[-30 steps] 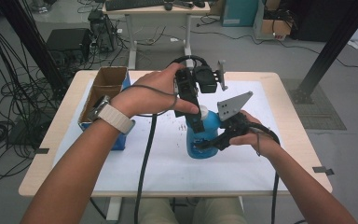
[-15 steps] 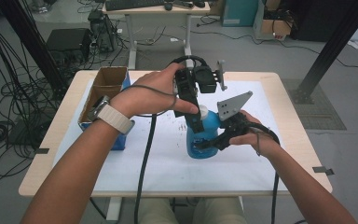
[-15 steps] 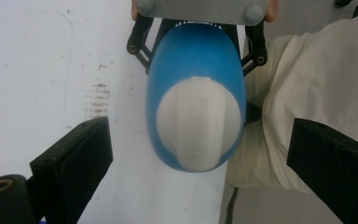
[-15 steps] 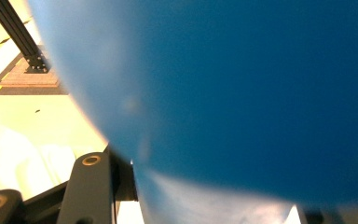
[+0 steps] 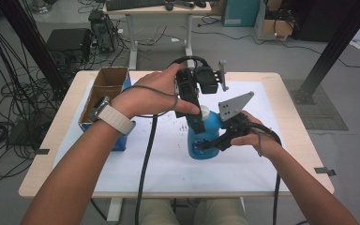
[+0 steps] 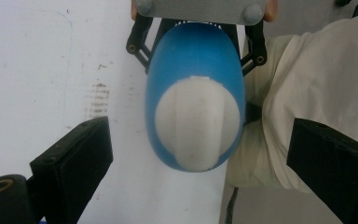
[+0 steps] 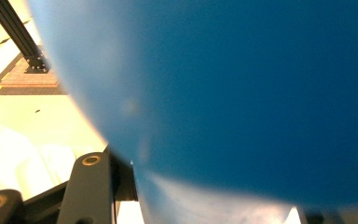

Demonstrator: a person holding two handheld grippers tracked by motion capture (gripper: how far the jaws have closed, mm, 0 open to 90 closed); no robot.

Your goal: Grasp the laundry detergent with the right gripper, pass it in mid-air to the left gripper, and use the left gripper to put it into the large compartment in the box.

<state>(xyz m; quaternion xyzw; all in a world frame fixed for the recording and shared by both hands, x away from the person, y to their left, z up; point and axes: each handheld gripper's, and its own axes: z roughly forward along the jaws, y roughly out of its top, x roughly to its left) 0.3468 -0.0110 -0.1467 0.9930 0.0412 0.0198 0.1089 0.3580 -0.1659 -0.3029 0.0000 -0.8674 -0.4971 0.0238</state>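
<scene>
risk: bottle point(image 5: 205, 136) may twist or tip if left gripper point(image 5: 194, 119) closes off-centre on cap point(image 6: 198, 122) | position: bottle upright mid-table point(image 5: 281, 98), cap directly below, between left jaws | left gripper: jaws apart, clear of cap | right gripper point(image 5: 214, 143): clamped on bottle body

No lettering, label, brand, number or sign can be read on anything in these pictures.
</scene>
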